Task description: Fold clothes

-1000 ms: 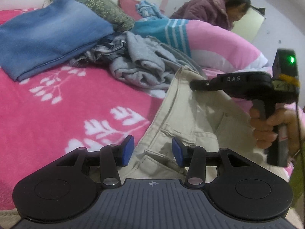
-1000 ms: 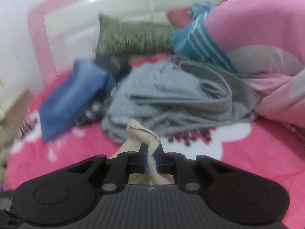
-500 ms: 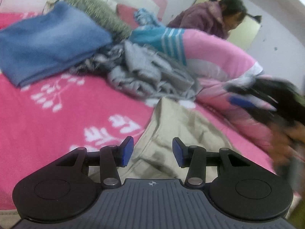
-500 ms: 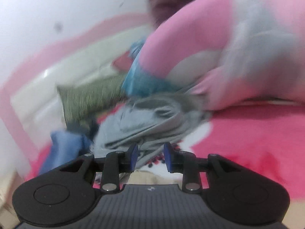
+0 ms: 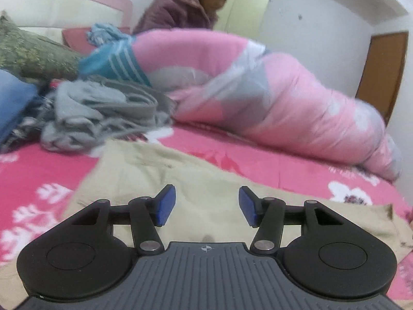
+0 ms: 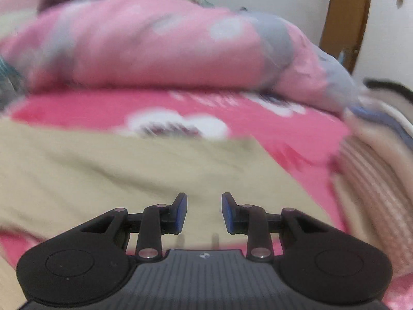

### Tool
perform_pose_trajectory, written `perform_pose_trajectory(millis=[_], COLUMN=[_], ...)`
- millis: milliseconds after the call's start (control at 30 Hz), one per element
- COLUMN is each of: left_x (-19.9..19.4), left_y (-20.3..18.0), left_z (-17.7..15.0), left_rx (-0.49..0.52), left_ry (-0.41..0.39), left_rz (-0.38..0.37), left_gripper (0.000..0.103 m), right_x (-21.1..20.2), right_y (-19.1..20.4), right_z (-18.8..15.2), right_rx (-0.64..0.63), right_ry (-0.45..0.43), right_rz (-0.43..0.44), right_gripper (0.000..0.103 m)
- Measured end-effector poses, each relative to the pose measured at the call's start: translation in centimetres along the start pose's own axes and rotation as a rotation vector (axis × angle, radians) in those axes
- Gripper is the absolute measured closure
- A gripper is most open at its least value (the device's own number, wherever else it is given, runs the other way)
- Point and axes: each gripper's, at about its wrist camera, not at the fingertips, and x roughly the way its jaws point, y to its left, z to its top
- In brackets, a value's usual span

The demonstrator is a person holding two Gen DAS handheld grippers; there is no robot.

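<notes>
Change: I've swung both views right since a second ago; my right gripper (image 6: 204,210), then clamped on a bunched end of the trousers (image 5: 206,175), has let go, and the cloth now lies flat.
Meaning: I judge one fold laid down and released; the next grab isn't begun.
Bed (image 5: 258,160): pink sheet with white flowers fills the middle of both views, and everything rests on it.
Duvet (image 5: 284,98): pink and grey roll across the upper right of the left view.
Trousers: beige, spread over the lower centre of both views, right behind my fingers.
Pile (image 5: 98,111): grey clothes at middle left, unfolded, just beyond the trousers' far edge.
Room: white wall, brown door (image 5: 382,72) at upper right, a person (image 5: 191,2) at top centre behind the duvet.
Left gripper (image 5: 207,205): jaws have just been opening, about half spread, nothing between them.
Right gripper: jaws have just been opening, a narrower gap, empty.
</notes>
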Motion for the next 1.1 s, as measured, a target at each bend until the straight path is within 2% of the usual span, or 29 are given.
perform_pose_trajectory(millis=[100, 167, 233, 300, 333, 367, 433, 533, 600, 667, 700, 733, 767, 800, 933, 1000, 1067, 1100], left_x=[2.3, 3.2, 3.3, 3.4, 3.5, 3.4, 3.4, 3.5, 3.5, 3.5, 3.5, 3.6, 3.5, 3.5, 3.5, 3.5, 3.5, 3.5], left_y=[0.5, 1.5, 2.2, 2.1, 2.0, 1.8, 1.8, 1.7, 1.7, 1.7, 1.7, 1.7, 1.7, 1.7, 1.7, 1.7, 1.7, 1.7], left_z=[-1.7, -2.2, -2.0, -2.1, -2.2, -2.3, -2.3, -2.3, -2.3, -2.2, -2.2, -2.2, -2.2, -2.2, -2.2, -2.2, -2.2, -2.2], left_rx=[0.004, -0.048, -0.082, -0.078, -0.07, -0.065, -0.068, -0.071, -0.07, -0.072, -0.073, -0.074, -0.074, -0.075, -0.078, -0.08, -0.08, -0.081], left_ry=[0.032, 0.078, 0.08, 0.08, 0.082, 0.082, 0.081, 0.079, 0.079, 0.078, 0.078, 0.078, 0.078, 0.078, 0.077, 0.076, 0.076, 0.076], left_rz=[0.058, 0.036, 0.015, 0.012, 0.014, 0.014, 0.01, 0.009, 0.011, 0.01, 0.009, 0.009, 0.009, 0.01, 0.01, 0.01, 0.011, 0.011], left_gripper=[0.049, 0.049, 0.049, 0.049, 0.049, 0.049, 0.049, 0.049, 0.049, 0.049, 0.049, 0.049, 0.049, 0.049, 0.049, 0.049, 0.049, 0.049], right_x=[2.6, 4.3, 5.7, 7.0, 7.2, 7.4, 7.9, 8.6, 9.6, 11.1, 11.7, 11.7, 11.8, 11.7, 10.0, 8.9, 8.3, 8.1], right_y=[-0.1, 0.4, 0.4, 0.0, -0.8, -1.5, -2.7, -4.5, -6.9, -9.5, -10.5, -11.0, -11.6, -12.0, -11.8, -11.4, -10.7, -10.4], right_z=[-1.6, -2.2, -2.4, -2.4, -2.2, -1.9, -1.0, 1.1, 3.8, 6.6, 7.5, 8.0, 8.5, 8.9, 8.9, 8.7, 8.2, 7.6], right_rx=[-0.071, -0.123, -0.157, -0.173, -0.154, -0.136, -0.136, -0.168, -0.152, -0.144, -0.148, -0.153, -0.158, -0.165, -0.157, -0.126, -0.073, -0.033], right_ry=[0.009, -0.001, -0.012, -0.023, -0.02, -0.015, -0.015, -0.041, -0.074, -0.059, -0.04, -0.038, -0.037, -0.038, -0.094, -0.132, -0.12, -0.099], right_rz=[-0.055, -0.091, -0.114, -0.126, -0.125, -0.122, -0.148, -0.234, -0.353, -0.514, -0.571, -0.598, -0.625, -0.647, -0.639, -0.608, -0.464, -0.381], right_gripper=[0.072, 0.068, 0.063, 0.065, 0.068, 0.084, 0.1, 0.1, 0.1, 0.094, 0.085, 0.064, 0.055, 0.054, 0.055, 0.06, 0.069, 0.079])
